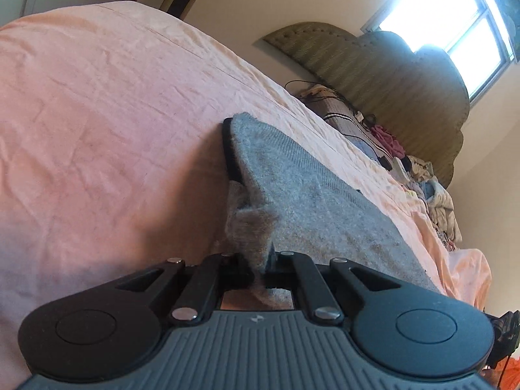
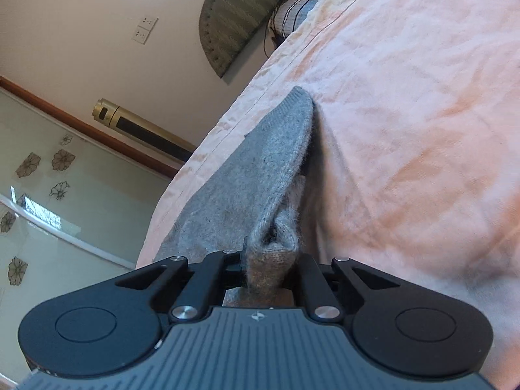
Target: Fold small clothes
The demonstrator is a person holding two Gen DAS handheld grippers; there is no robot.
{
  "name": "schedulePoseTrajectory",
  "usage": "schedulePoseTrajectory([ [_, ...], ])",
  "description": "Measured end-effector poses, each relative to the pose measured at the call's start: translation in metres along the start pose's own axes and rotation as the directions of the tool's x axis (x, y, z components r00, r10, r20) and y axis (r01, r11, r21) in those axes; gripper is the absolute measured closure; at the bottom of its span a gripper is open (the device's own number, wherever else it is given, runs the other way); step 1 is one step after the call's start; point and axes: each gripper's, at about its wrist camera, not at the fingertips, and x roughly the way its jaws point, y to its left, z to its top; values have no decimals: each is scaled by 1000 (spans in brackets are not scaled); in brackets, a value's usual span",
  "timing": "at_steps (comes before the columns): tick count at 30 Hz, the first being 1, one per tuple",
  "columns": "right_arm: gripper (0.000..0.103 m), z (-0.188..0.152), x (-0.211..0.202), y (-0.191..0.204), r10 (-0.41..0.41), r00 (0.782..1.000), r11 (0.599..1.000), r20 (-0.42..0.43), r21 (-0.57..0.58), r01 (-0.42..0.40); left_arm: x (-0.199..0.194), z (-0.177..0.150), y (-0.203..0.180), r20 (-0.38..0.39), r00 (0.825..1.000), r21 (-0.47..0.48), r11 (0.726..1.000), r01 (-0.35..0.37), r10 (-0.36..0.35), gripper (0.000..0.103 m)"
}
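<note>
Garment: we have a small grey knitted wool garment (image 1: 312, 201) lying on the pink bedsheet (image 1: 113, 113) of the bed, stretching ahead of both grippers.
Left gripper (image 1: 260, 260): we see it clamped on a bunched corner of the grey knit, which rises in a crumpled tuft straight in front of its closed fingers.
Right gripper (image 2: 269, 260): it is likewise pinched on a thick wad of the same garment (image 2: 260, 175), the fabric folded over on itself between the fingers.
Lie of the cloth: from each grip the knit runs forward and away, its far edge resting on the sheet; the near edge looks lifted off the bed.
Handling: we judge it light, soft and limp, with a fuzzy surface that gives the pads good hold. It will sag between the two grips and stretch if pulled hard.
Where to hold: the near corners, as now, seem the right places; gripping less bunched cloth would give a cleaner fold line.
Risk: the knit may drag the loose sheet with it or fold unevenly if we move one side ahead of the other.
Beyond: clutter of clothes (image 1: 432, 191) lies far ahead to the right of the left gripper, by the green padded headboard (image 1: 390, 74).
</note>
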Motion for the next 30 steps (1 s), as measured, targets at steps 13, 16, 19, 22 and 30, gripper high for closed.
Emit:
schedulePoseTrajectory([
  [13, 88, -73, -55, -30, -13, 995, 999, -103, 40, 18, -48, -69, 15, -86, 990, 125, 987, -97, 109, 98],
  [16, 75, -73, -57, -28, -18, 996, 999, -89, 46, 22, -52, -67, 17, -91, 989, 124, 987, -102, 114, 95],
  [19, 37, -60, -69, -21, -26, 999, 999, -24, 22, 26, -57, -65, 21, -100, 986, 126, 985, -118, 131, 92],
  [22, 25, -41, -82, -17, -55, 997, 998, 46, 6, 55, -67, -62, 28, -94, 983, 144, 979, -142, 156, 88],
  [30, 20, -3, -88, -19, -125, 987, 992, 97, -23, 127, -91, -17, 41, 98, 941, 171, 926, -337, 324, 50],
])
